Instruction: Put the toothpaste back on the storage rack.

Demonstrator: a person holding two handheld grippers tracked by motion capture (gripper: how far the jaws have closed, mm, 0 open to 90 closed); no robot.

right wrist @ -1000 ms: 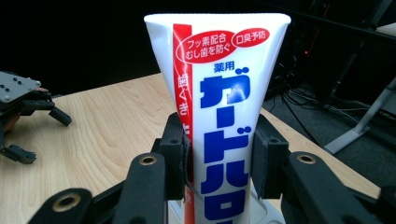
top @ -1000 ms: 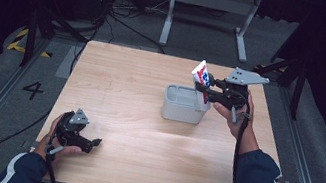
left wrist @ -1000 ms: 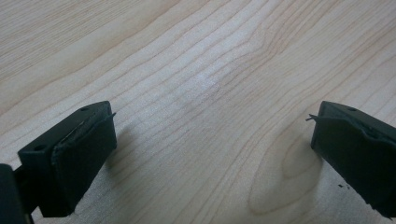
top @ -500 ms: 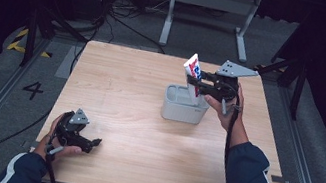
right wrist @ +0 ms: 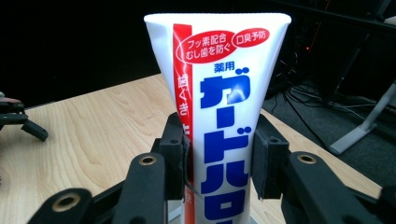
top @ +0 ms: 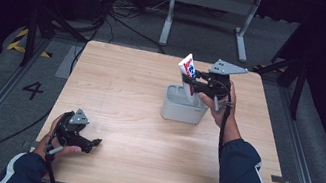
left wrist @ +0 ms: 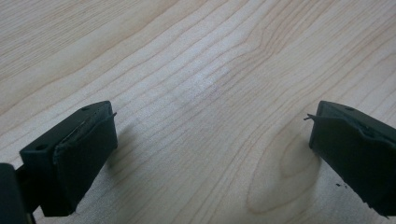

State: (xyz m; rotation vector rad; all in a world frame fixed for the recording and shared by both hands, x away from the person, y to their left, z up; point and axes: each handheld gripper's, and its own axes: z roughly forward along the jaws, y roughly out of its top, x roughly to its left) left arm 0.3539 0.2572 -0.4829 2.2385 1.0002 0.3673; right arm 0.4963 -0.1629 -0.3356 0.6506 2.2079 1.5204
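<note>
A white toothpaste tube point(top: 187, 72) with red and blue print stands upright, crimped end up, over a light grey rectangular cup point(top: 183, 106) in the middle of the wooden table point(top: 130, 91). My right gripper point(top: 193, 83) is shut on the tube's body; in the right gripper view both black pads point(right wrist: 176, 154) press the tube point(right wrist: 224, 112) from either side. The tube's lower end is hidden behind the cup's rim and the gripper. My left gripper point(top: 93, 144) rests low at the table's front left, held in a hand, its jaws wide apart over bare wood point(left wrist: 210, 121).
The table is ringed by dark floor with cables point(top: 114, 12) and a grey metal stand point(top: 212, 3) behind its far edge. A floor mark "4" point(top: 33, 90) lies to the left. Bare wood spreads between the cup and the left gripper.
My right gripper has carried the tube leftward and a little down, from beside the cup's right end to over the cup. The left gripper has stayed put.
</note>
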